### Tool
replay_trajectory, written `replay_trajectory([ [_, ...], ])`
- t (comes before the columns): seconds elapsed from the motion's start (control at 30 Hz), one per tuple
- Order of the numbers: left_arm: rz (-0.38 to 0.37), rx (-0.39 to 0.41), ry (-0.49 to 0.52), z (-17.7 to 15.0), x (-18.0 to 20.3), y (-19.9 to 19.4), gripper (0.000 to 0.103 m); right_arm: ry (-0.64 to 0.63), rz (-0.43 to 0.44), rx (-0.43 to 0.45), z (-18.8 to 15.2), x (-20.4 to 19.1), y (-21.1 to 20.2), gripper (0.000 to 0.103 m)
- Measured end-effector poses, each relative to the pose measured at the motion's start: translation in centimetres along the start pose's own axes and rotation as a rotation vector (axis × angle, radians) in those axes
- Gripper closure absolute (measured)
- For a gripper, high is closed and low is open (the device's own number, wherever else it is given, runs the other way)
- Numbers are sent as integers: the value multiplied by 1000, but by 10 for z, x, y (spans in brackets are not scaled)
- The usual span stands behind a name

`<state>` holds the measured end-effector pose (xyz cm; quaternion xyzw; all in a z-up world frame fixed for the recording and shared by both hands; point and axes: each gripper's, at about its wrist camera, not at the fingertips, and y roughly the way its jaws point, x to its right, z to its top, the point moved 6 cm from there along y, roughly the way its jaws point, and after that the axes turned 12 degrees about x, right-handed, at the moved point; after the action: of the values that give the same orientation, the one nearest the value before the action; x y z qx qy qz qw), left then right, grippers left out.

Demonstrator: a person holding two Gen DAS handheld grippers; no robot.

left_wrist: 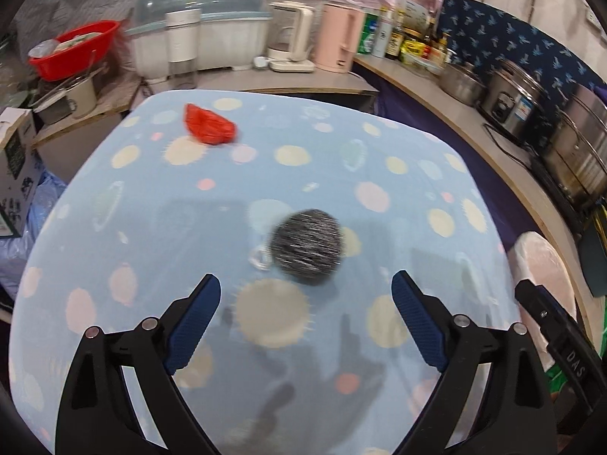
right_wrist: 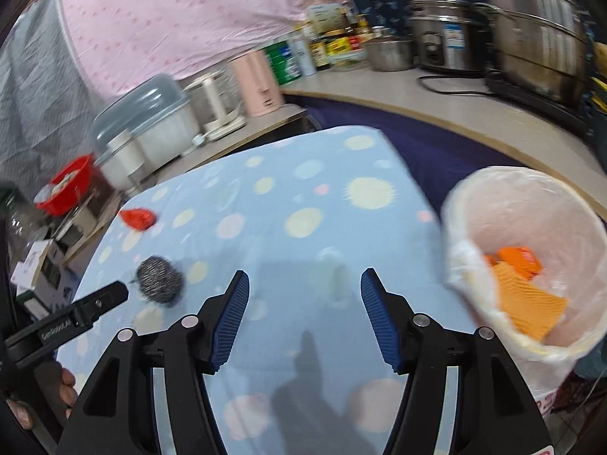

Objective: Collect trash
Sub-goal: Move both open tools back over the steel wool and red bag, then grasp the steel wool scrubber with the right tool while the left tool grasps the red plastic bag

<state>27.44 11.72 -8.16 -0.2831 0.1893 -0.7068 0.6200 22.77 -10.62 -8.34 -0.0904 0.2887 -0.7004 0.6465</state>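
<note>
A grey steel-wool ball lies on the light blue dotted tablecloth, a little beyond my left gripper, whose jaws stand wide open with nothing between them. A small clear ring lies against the ball's left side. A crumpled red wrapper rests farther back on the left. My right gripper is open and empty over the cloth. The steel-wool ball and the red wrapper show to its left. A bag-lined bin at the right holds orange trash.
A counter along the back and right carries kettles, bottles, a rice cooker and steel pots. A red basin and a dish rack stand at the back left. A cardboard box sits at the far left.
</note>
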Motion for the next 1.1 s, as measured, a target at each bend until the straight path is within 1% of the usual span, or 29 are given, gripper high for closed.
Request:
replay_trajectory([
  [0.23,83,3,-19,12,-63,9,15,-59,99,-71,-20,-76,39,41],
  [0.37,113,-1,-25,17,-90,20,15,-98,128,-101,-30,-110,59,37],
  [0.47,126,-7,-21,20,-105,29,14,-120,142,-120,-36,-131,72,36],
  [0.53,127,-11,-23,22,-111,35,14,-130,146,-126,-37,-140,79,35],
  [0.63,125,-17,-26,26,-116,44,14,-147,144,-130,-39,-150,91,31],
  [0.83,124,-27,-18,31,-122,59,13,-157,140,-148,-42,-161,110,30],
  [1.1,124,-37,-20,34,-128,73,13,-173,145,-155,-44,-170,121,31],
])
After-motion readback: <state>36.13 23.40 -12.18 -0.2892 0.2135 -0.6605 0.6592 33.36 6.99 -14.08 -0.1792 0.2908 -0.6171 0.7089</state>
